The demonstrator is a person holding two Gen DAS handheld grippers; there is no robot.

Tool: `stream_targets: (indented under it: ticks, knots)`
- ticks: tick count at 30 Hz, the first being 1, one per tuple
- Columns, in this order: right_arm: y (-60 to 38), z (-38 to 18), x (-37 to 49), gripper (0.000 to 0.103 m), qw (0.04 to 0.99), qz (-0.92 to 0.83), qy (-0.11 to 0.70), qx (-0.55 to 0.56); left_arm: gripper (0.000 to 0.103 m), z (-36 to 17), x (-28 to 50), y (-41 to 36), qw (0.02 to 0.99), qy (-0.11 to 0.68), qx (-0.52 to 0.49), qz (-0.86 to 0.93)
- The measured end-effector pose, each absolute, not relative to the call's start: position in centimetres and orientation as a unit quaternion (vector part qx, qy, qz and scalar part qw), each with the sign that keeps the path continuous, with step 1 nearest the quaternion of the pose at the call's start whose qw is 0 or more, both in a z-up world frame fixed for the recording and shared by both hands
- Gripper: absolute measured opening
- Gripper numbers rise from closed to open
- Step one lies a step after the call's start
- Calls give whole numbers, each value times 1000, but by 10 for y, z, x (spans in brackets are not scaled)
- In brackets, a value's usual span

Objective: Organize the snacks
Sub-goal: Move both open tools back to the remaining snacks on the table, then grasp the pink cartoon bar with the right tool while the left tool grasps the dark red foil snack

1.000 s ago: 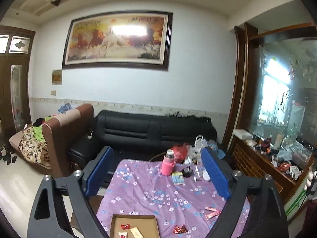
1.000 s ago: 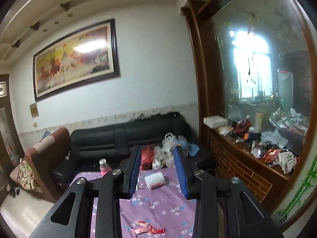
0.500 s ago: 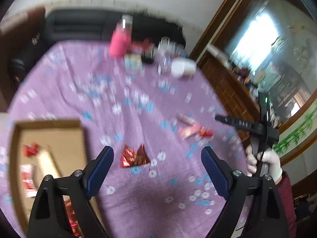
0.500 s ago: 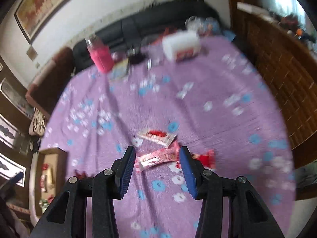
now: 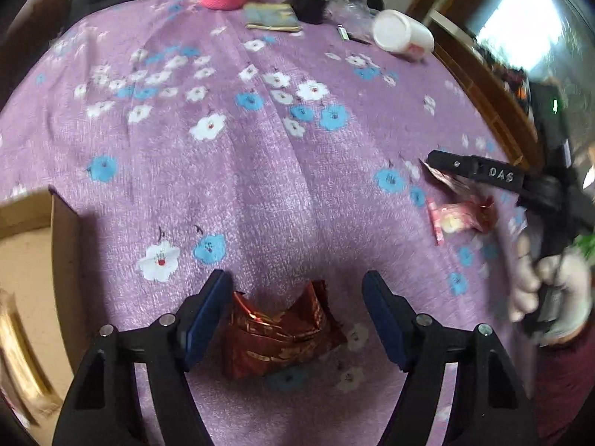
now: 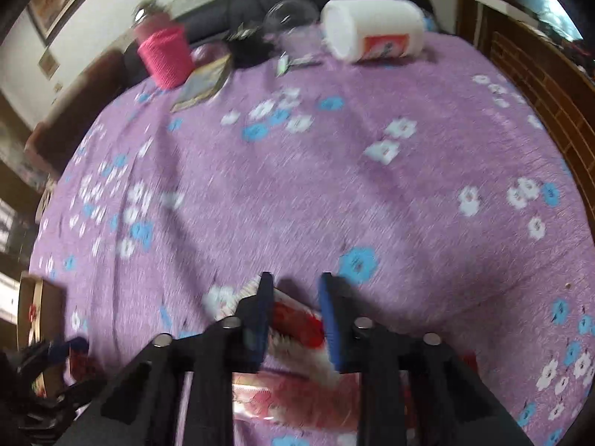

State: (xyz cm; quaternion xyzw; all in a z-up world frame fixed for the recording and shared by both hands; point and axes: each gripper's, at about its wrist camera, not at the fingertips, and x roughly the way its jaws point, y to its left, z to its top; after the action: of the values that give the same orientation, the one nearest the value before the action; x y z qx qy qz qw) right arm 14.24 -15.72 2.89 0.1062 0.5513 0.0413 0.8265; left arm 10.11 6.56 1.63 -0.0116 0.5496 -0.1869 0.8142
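My left gripper [image 5: 297, 290] is open, low over the purple flowered tablecloth [image 5: 260, 148], with a crumpled dark red foil snack packet [image 5: 279, 330] lying between its fingers. My right gripper [image 6: 295, 290] is open, its jaws on either side of a red and white snack wrapper [image 6: 293, 316] on the cloth. A pink snack packet [image 6: 290, 394] lies just nearer, under the gripper body. In the left wrist view the right gripper [image 5: 438, 160] hovers over the pink packets [image 5: 457, 215] at the right. A cardboard box [image 5: 26, 260] with snacks sits at the left edge.
At the far end of the table stand a pink bottle [image 6: 163, 55], a small booklet [image 6: 204, 81], a dark object [image 6: 249, 46], a clear cup [image 6: 293, 18] and a white tub [image 6: 372, 29] on its side. A black sofa lies behind, and a wooden cabinet [image 6: 539, 67] stands at the right.
Both grippers have tilted down from facing the room and dropped close to the table. The left now straddles the red foil packet; the right straddles the red and white wrapper.
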Motion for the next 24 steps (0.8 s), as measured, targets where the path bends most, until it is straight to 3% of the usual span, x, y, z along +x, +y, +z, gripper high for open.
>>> stream_targets:
  ticks: [10,15,19,24]
  knots:
    - [-133,35,56,25,773,164,601,125,69,15,39,49,771,585,-14,-252]
    - [-162,70,3,26,814,164,530,171,68,41,0,61,778,556,-62,-285]
    - [-175,88,-32,49,836,157,497,172,68,63,-23,82,810,514,-78,-270]
    - [-156,81,-46,49,839,183,499,117,69,61,-33,98,826,494,-114,-246]
